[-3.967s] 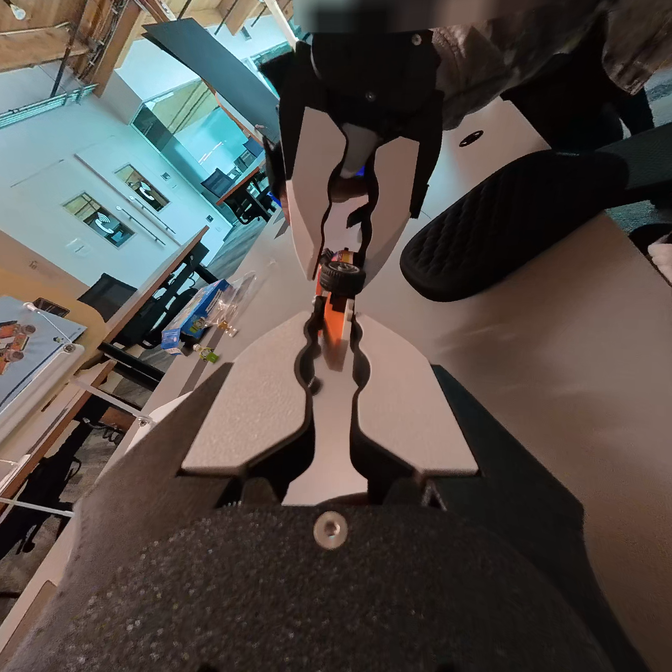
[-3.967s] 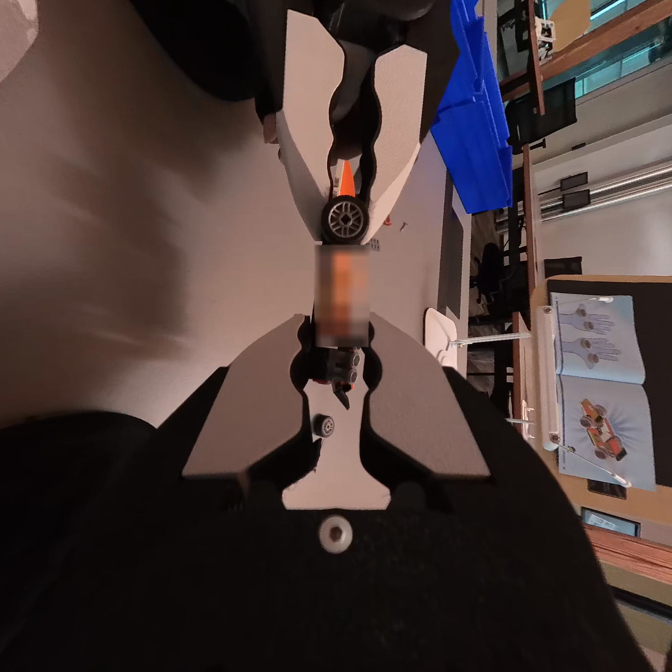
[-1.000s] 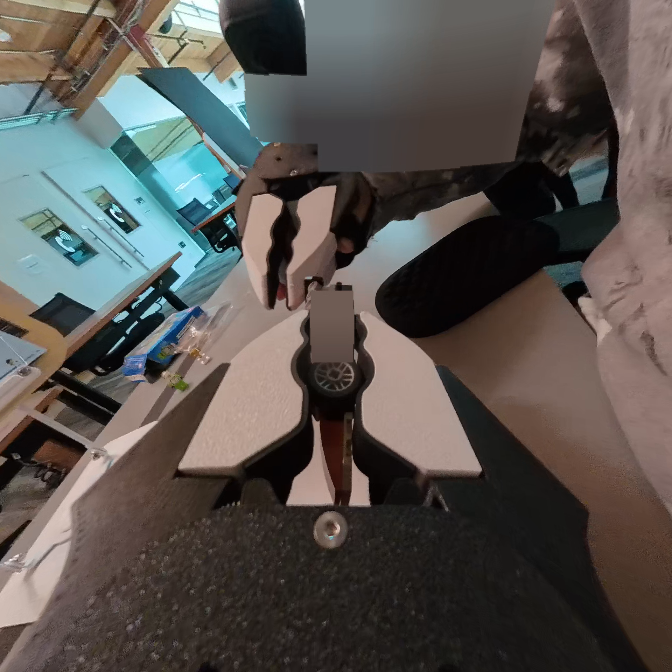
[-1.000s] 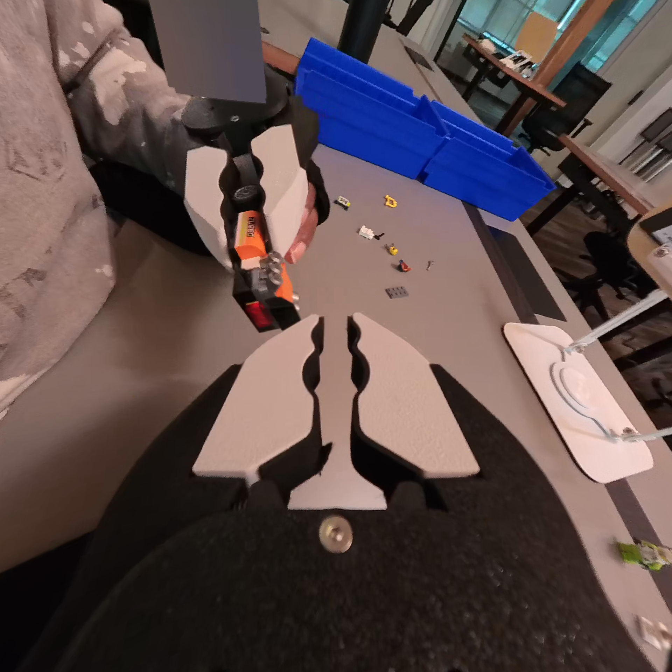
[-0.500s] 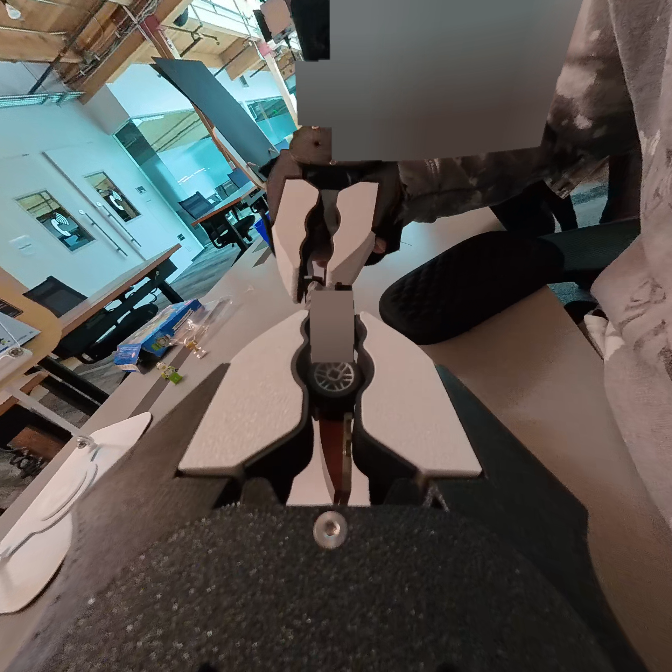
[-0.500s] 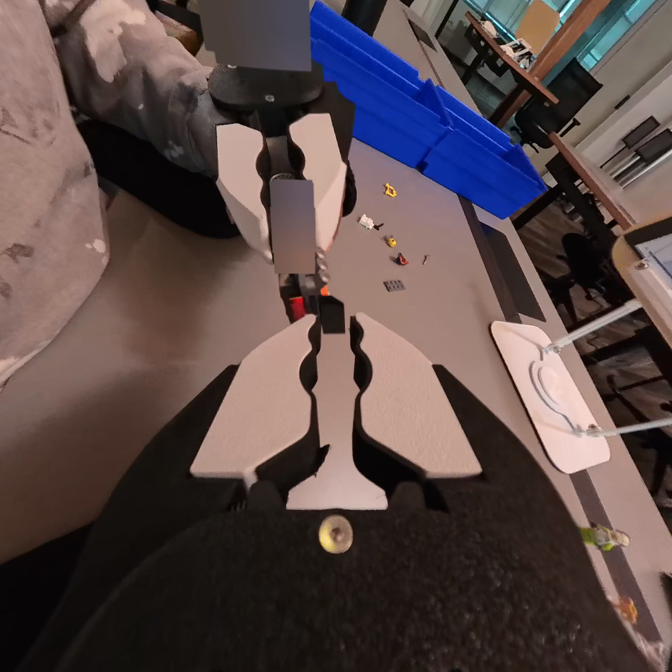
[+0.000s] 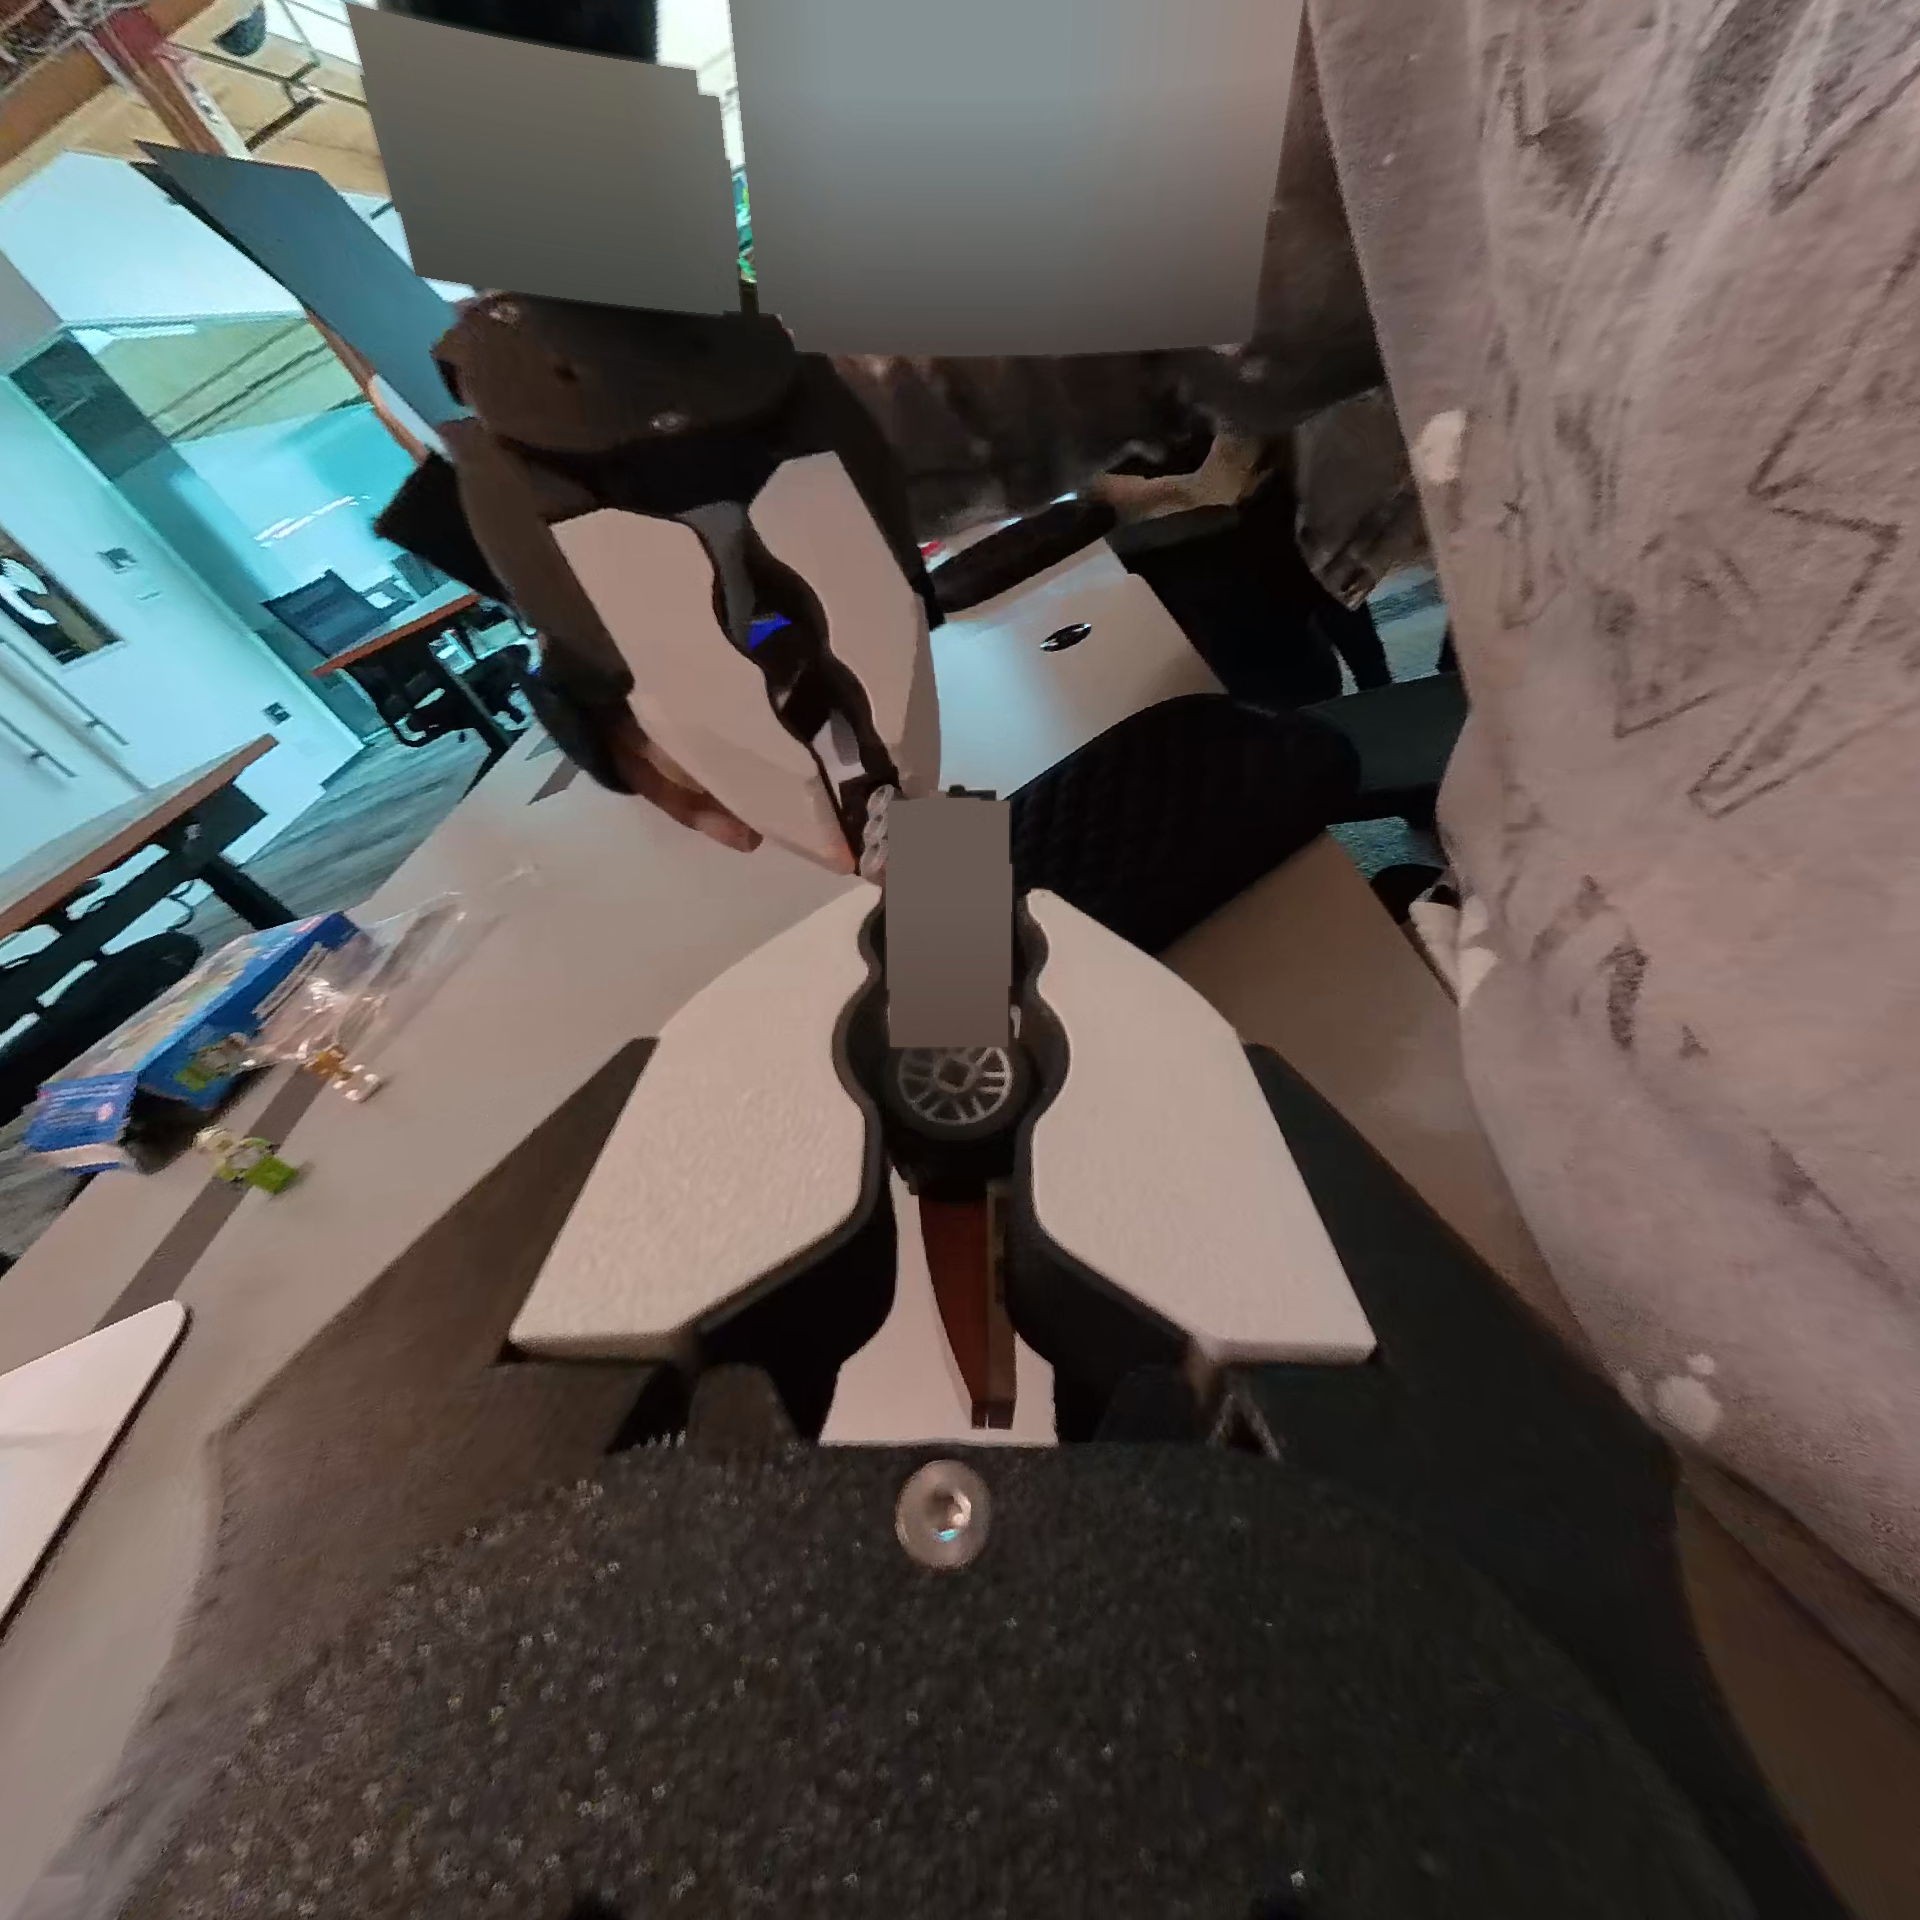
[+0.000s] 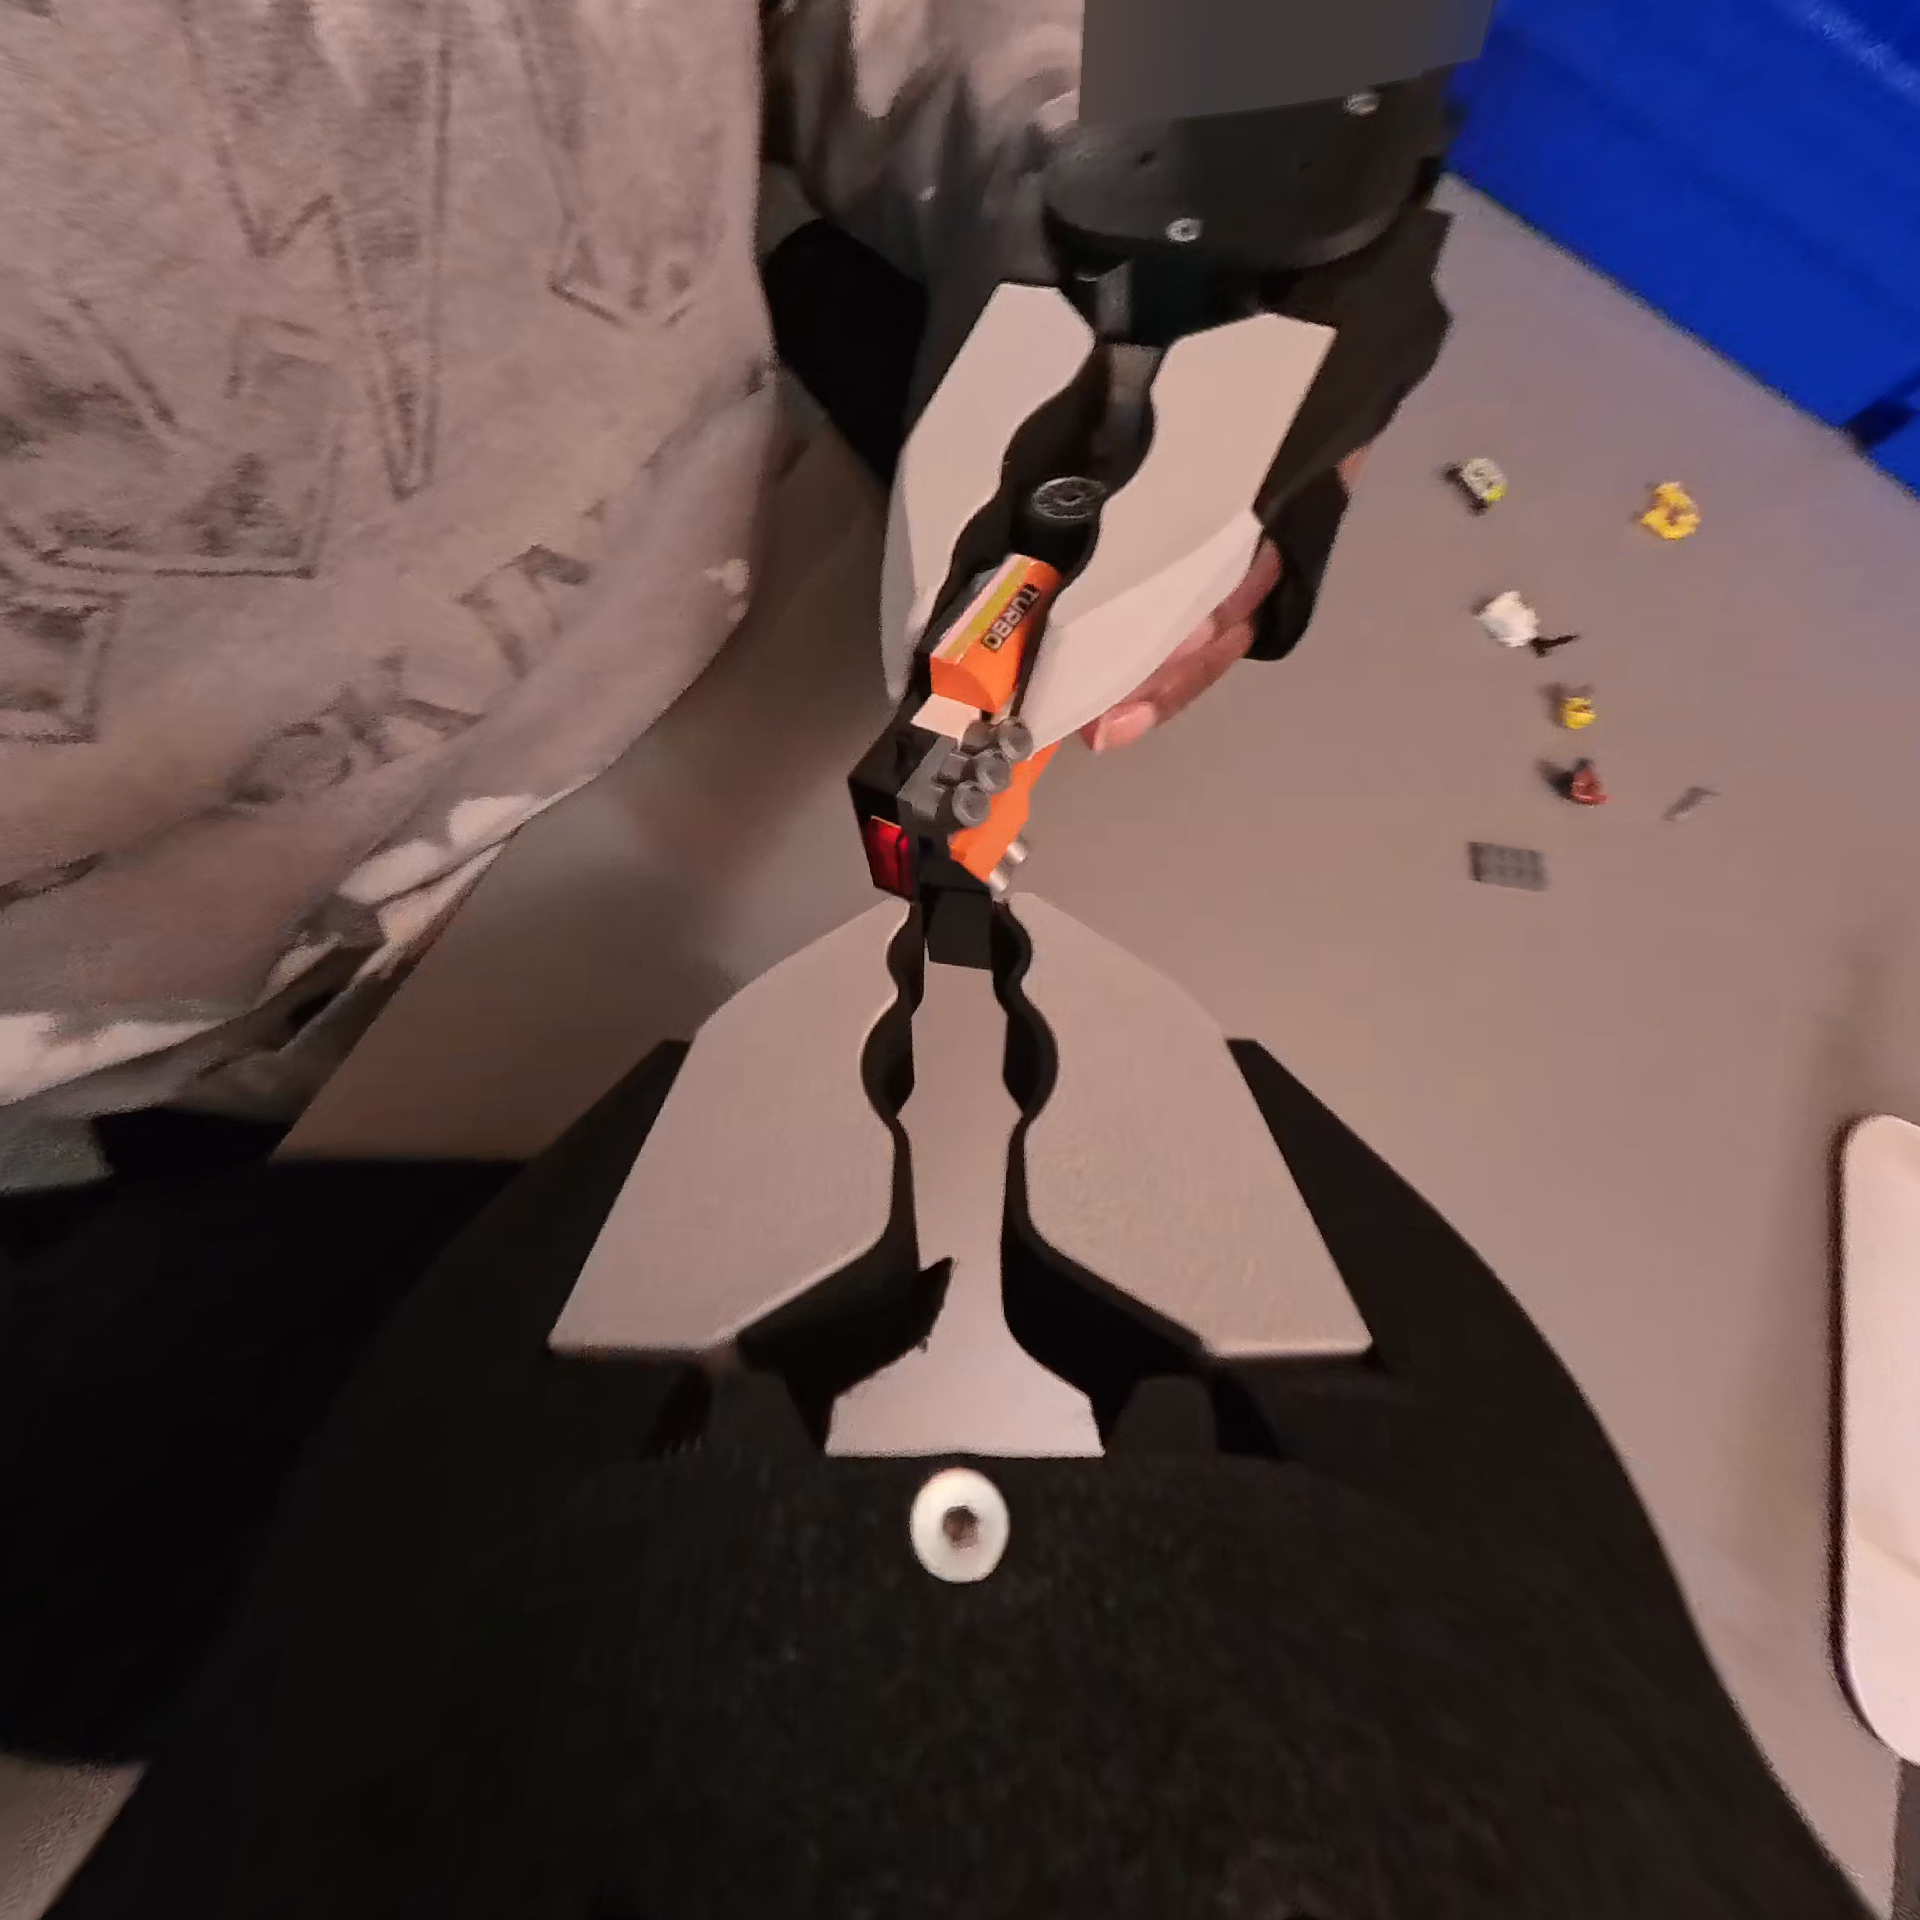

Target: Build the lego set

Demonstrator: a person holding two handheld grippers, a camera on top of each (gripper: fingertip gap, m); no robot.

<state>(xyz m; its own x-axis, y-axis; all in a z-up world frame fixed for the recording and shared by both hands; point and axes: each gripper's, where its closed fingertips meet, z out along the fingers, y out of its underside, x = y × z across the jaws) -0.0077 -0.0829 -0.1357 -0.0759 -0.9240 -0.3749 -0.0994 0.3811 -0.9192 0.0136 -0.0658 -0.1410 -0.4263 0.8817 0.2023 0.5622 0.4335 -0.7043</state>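
Note:
An orange and black lego car (image 8: 987, 644) is held in the air above the grey table (image 8: 1351, 987). My left gripper (image 7: 951, 914) is shut on it, with a spoked wheel (image 7: 954, 1081) between the fingers and the orange nose pointing back toward the camera. In the right wrist view the left gripper (image 8: 987, 717) comes in from the top. My right gripper (image 8: 961, 909) has its tips closed around a black piece (image 8: 961, 935) at the car's rear end, below the grey studs and red light. It also shows in the left wrist view (image 7: 871, 831).
Several small loose lego pieces (image 8: 1579, 712) and a dark grey plate (image 8: 1507, 862) lie on the table before blue bins (image 8: 1714, 208). A white pad (image 8: 1881, 1403) lies at the right. A blue box (image 7: 208, 1018), a plastic bag (image 7: 384, 966) and a black armrest (image 7: 1174, 810) are nearby. The person's grey sweatshirt (image 7: 1662, 727) is close. Less than 4 cm separates the two grippers' tips. My left gripper's tips are some 25 cm from the dark grey plate (image 8: 1507, 862).
The right gripper has moved from beside the car onto its rear end and now straddles the black piece. The left gripper keeps its hold at the wheel.

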